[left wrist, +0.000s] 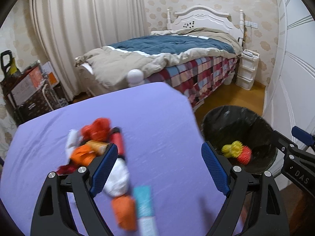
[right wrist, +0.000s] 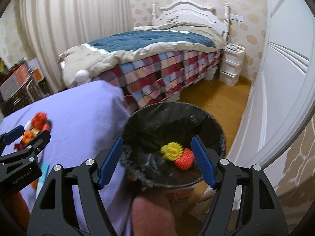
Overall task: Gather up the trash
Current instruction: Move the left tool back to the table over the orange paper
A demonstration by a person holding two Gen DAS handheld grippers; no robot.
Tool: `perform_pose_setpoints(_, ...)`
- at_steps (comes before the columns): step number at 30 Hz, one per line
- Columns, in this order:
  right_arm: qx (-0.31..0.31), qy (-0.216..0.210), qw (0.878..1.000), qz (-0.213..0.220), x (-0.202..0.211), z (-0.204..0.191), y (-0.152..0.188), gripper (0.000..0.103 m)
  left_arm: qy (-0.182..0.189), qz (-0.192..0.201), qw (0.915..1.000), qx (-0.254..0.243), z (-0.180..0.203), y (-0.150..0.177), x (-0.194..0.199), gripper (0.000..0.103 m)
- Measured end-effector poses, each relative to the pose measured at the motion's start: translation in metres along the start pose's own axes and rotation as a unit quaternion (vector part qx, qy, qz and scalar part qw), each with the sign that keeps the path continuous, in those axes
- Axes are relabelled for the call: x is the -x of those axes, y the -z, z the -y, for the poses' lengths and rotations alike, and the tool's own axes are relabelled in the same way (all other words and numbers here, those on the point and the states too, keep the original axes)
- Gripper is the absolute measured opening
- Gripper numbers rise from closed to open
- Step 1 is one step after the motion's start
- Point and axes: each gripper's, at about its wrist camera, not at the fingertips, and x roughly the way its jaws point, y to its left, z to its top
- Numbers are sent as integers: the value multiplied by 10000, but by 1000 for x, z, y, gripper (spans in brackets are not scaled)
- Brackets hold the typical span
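Two spiky balls lie in the black-lined trash bin (right wrist: 173, 118): one yellow ball (right wrist: 170, 151), one orange-red ball (right wrist: 186, 159), touching. The right gripper (right wrist: 157, 162) hangs over the bin, jaws apart and empty. The left gripper (left wrist: 157, 169) is spread wide and empty above the purple cloth tabletop (left wrist: 153, 114). Only the left view shows the blurred trash pile (left wrist: 94, 143) clearly, along with a white wad (left wrist: 118, 179), an orange piece (left wrist: 125, 214) and a teal strip (left wrist: 144, 202).
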Motion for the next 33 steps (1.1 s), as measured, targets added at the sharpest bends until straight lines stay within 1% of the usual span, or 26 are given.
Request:
perform_pose_setpoints(4, 284, -256, 9992, -90, 7, -31, 14, 70, -230, -56, 9997, 86, -23, 19, 11, 84)
perform_pose_setpoints(10, 590, -541, 9966, -219, 11, -63, 31, 70, -489, -336, 9976, 350, -56, 46, 12, 84)
perform_pose_setpoints(16, 661, -607, 9956, -287, 12, -71, 37, 70, -541, -531, 9963, 408, -62, 61, 5, 84)
perform_pose_setpoints(19, 658, -607, 9955, -305, 10, -70, 37, 70, -430, -627, 9963, 398, -60, 64, -2, 84)
perform_pose_setpoints(20, 658, -608, 9955, -304, 10, -70, 37, 70, -361, -681, 9961, 421, -60, 64, -4, 81)
perform_pose_setpoints(21, 652, -610, 9955, -317, 9, -70, 38, 70, -314, -719, 9960, 422, -59, 65, -6, 75)
perform_pose_setpoints(25, 619, -628, 9954, -376, 5, -69, 40, 70, -262, -808, 9960, 285, -54, 69, -10, 69)
perform_pose_setpoints(27, 610, -637, 9953, -395, 4, -68, 41, 70, -195, -846, 9959, 240, -53, 70, -11, 60)
perform_pose_setpoints(28, 607, -648, 9952, -410, 3, -69, 42, 70, -150, -859, 9959, 232, -53, 71, -11, 59)
perform_pose_setpoints(29, 606, -654, 9952, -415, 3, -68, 42, 70, -99, -855, 9960, 221, -52, 72, -11, 56)
perform_pose_setpoints(30, 604, -662, 9951, -422, 2, -69, 42, 70, -36, -847, 9962, 210, -52, 72, -11, 50)
perform_pose_setpoints(31, 606, -666, 9950, -428, 2, -69, 42, 70, 39, -837, 9963, 198, -51, 72, -10, 47)
perform_pose_setpoints(33, 615, -675, 9948, -442, 1, -69, 43, 70, 190, -805, 9964, 164, -49, 73, -9, 35)
